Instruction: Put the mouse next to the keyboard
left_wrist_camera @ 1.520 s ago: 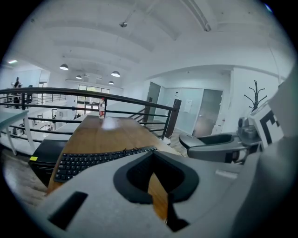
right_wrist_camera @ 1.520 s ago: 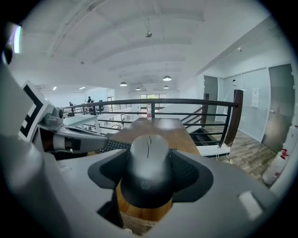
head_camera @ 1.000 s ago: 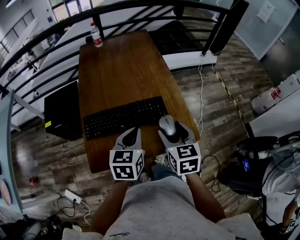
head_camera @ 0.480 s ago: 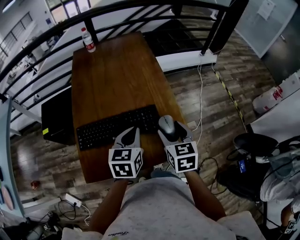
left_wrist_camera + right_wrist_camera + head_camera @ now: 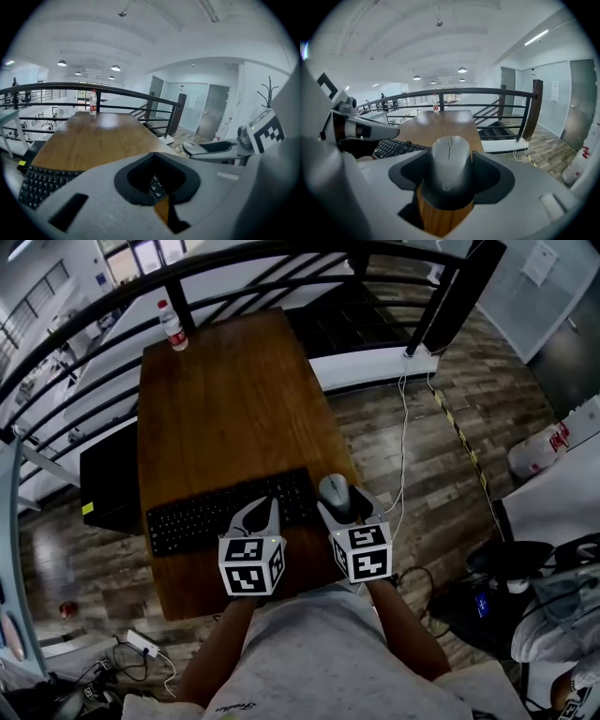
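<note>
The right gripper (image 5: 349, 512) is clamping the mouse (image 5: 450, 164) between its two dark pads, which are pressing on the mouse's flanks at 3 and 9 o'clock so that its nose is pointing away toward 12. In the head view the mouse is sitting just off the 3 o'clock end of the keyboard (image 5: 211, 512), near the table's (image 5: 225, 399) edge on that side. Whether it is resting on the wood or hanging slightly above it is not something the views are settling. Gripping it by the sides is probably leaving the underside free to meet the table flat. The left gripper (image 5: 261, 514) is hovering over the keyboard's 3 o'clock half with its jaws clenched together on nothing. Only a few keys are showing through the notch between them, so it is likely just waiting out of the way. A water bottle (image 5: 172, 326) is standing well apart at the table's far 11 o'clock corner. Judging by the layout, the mouse is already lying beside the keyboard, so the placing is looking nearly finished and the clamp is probably about to let go.
</note>
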Demonstrator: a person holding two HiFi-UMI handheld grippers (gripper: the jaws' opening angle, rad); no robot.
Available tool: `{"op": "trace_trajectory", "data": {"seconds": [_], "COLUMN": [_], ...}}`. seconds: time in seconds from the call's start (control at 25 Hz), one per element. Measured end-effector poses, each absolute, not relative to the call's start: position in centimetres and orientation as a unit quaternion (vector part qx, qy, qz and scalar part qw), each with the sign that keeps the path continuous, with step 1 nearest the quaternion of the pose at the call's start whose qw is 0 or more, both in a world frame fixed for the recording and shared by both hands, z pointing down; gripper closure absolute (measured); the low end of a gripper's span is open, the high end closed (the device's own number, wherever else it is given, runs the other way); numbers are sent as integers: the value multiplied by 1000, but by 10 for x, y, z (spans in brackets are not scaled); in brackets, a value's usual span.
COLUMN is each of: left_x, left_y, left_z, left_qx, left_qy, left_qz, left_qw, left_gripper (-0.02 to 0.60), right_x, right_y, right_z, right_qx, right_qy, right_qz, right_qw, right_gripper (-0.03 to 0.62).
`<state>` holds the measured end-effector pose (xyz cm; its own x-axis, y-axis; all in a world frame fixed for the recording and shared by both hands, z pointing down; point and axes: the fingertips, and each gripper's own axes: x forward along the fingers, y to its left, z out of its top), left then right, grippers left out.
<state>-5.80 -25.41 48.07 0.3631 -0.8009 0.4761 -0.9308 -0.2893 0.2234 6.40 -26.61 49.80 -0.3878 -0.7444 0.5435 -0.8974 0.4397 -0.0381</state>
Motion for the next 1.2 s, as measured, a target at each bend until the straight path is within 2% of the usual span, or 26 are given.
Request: {"op": "trace_trajectory", "data": {"seconds": [1.2], "left_x": [-70], "left_y": [-286], "left_z": [505], "left_qx": [760], "left_qy": [-574], "left_qz": [156], "left_qw": [262], "left_gripper": [583], "right_x": [82], "right_y": [-325], "right_z": [591], "right_qx": [502], "right_qy": [-776], "right_qz": [225], "right_qw": [308], "right_gripper": [290]}}
